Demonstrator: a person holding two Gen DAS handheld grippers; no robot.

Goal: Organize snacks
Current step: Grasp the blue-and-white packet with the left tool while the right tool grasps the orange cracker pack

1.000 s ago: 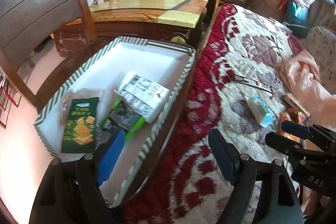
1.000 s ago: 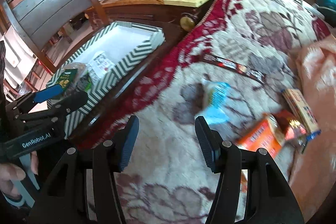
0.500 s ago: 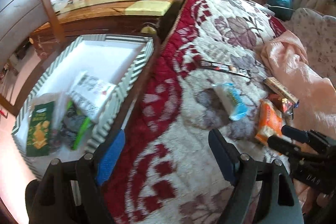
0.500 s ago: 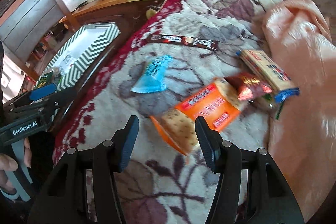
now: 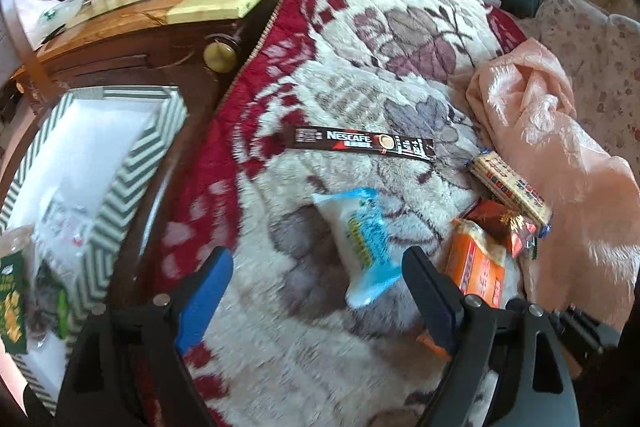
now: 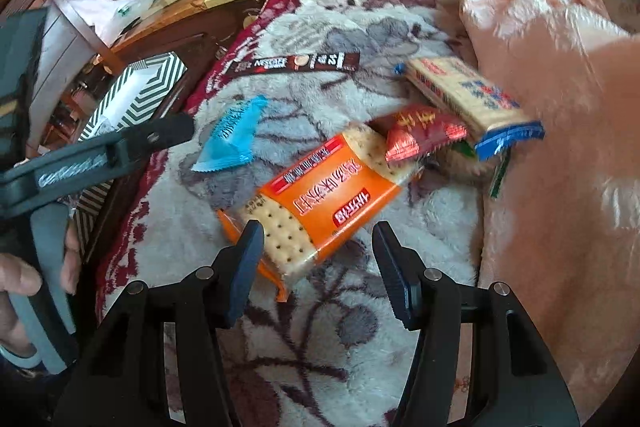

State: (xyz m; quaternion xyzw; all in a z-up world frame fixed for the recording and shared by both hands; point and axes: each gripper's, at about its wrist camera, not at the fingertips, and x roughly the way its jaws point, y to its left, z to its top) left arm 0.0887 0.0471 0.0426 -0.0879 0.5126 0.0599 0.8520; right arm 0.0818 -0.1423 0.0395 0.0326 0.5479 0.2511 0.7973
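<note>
Snacks lie on a floral blanket: a Nescafe stick, a blue-white packet, an orange cracker pack, a red wrapper and a beige biscuit bar. My left gripper is open and empty, just short of the blue-white packet. My right gripper is open and empty, its jaws on either side of the near end of the orange cracker pack. A green-striped box at the left holds several snack packs.
A pink blanket is bunched at the right beside the snacks. A dark wooden table with a glass top stands behind the box. The left gripper body shows in the right wrist view at the left.
Both grippers swung right, away from the striped box and toward the snacks on the blanket. The left one now faces the blue-white packet; the right one closed in on the orange cracker pack.
</note>
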